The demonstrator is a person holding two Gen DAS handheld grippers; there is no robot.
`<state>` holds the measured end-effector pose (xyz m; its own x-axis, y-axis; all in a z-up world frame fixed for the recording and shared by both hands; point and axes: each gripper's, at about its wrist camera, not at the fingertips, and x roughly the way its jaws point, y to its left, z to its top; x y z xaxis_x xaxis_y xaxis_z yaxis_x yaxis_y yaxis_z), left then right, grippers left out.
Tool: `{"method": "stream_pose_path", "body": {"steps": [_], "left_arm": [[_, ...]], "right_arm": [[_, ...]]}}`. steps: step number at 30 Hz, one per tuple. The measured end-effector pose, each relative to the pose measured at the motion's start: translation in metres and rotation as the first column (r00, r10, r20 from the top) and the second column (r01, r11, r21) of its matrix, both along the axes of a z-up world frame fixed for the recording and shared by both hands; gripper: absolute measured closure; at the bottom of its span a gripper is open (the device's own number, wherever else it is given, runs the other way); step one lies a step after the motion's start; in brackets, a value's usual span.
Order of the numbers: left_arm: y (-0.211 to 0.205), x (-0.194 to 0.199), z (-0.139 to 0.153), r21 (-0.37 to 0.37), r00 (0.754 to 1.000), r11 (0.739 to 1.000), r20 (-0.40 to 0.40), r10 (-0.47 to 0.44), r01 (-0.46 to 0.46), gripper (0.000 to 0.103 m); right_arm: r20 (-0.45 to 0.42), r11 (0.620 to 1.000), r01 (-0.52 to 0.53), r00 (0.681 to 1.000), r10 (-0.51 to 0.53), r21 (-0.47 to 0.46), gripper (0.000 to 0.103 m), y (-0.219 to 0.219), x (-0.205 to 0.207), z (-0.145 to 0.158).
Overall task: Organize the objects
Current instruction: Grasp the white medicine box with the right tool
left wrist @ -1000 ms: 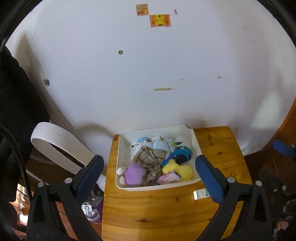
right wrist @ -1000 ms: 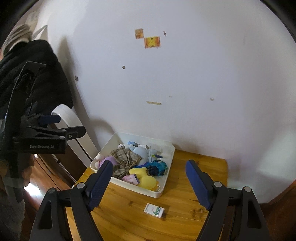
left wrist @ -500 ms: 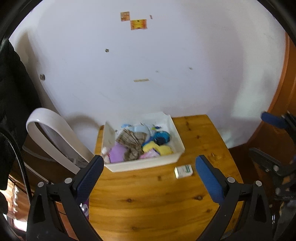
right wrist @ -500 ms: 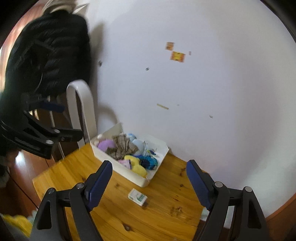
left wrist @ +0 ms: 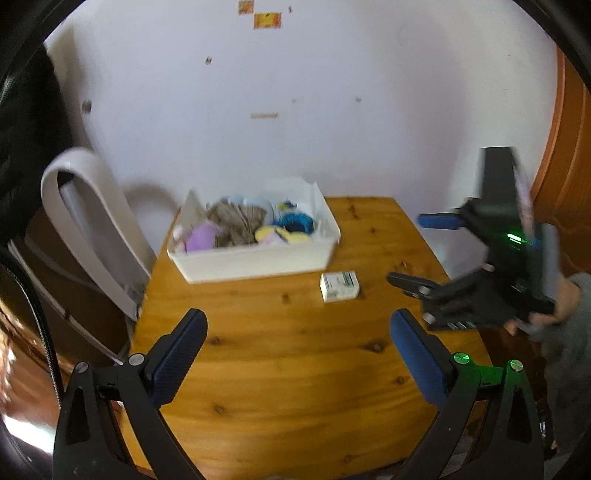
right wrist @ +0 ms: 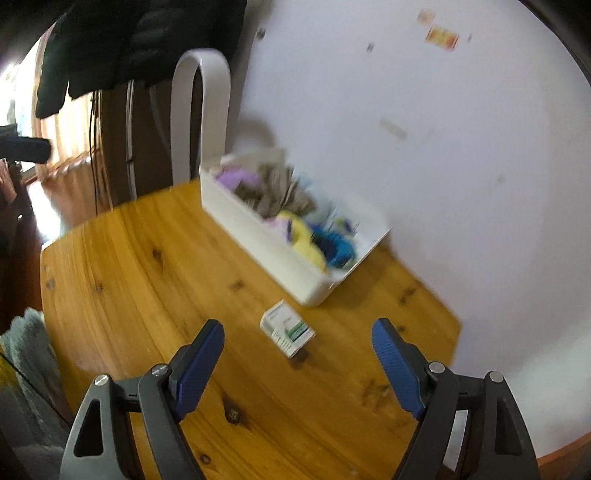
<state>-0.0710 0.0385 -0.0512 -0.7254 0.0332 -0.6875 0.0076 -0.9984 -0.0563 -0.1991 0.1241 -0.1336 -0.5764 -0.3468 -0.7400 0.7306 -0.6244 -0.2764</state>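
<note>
Wooden table, white bin, small box

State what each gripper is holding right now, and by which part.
Nothing is held. The left gripper and the right gripper both stand with jaws open and empty above the wooden table; the small box lies untouched.

**No legible writing in either view**

The small white box lying on the desk carries green and dark printing on its faces, but motion blur leaves it unreadable; from the left wrist view only green stripes along one edge can be made out. Two stickers on the wall, one orange and yellow and one smaller beside it, show coloured patches without any letters that can be told. Nothing else bears a readable mark, number or brand.
</note>
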Motion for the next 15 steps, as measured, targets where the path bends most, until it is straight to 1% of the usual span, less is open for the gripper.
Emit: {"method": "stream_pose_path", "body": {"steps": [3, 5, 9, 15], "left_arm": [[0.002, 0.005, -0.019, 0.031, 1.000, 0.999, 0.021, 0.023, -0.023, 0.003], [0.001, 0.005, -0.030, 0.035, 0.998, 0.999, 0.040, 0.039, -0.041, 0.003], [-0.002, 0.004, -0.047, 0.032, 0.995, 0.996, 0.070, 0.076, -0.079, 0.003], [-0.013, -0.003, -0.069, 0.073, 0.984, 0.989, 0.135, 0.114, -0.125, 0.003]], "right_arm": [[0.046, 1.000, -0.010, 0.999, 0.010, 0.010, 0.020, -0.004, -0.019, -0.026], [0.070, 0.999, -0.018, 0.997, 0.017, 0.026, 0.020, -0.010, -0.033, -0.042], [0.114, 0.998, -0.029, 0.993, 0.022, 0.059, 0.020, -0.019, -0.055, -0.063], [0.156, 0.994, -0.033, 0.988, 0.016, 0.108, 0.020, -0.031, -0.083, -0.095]]}}
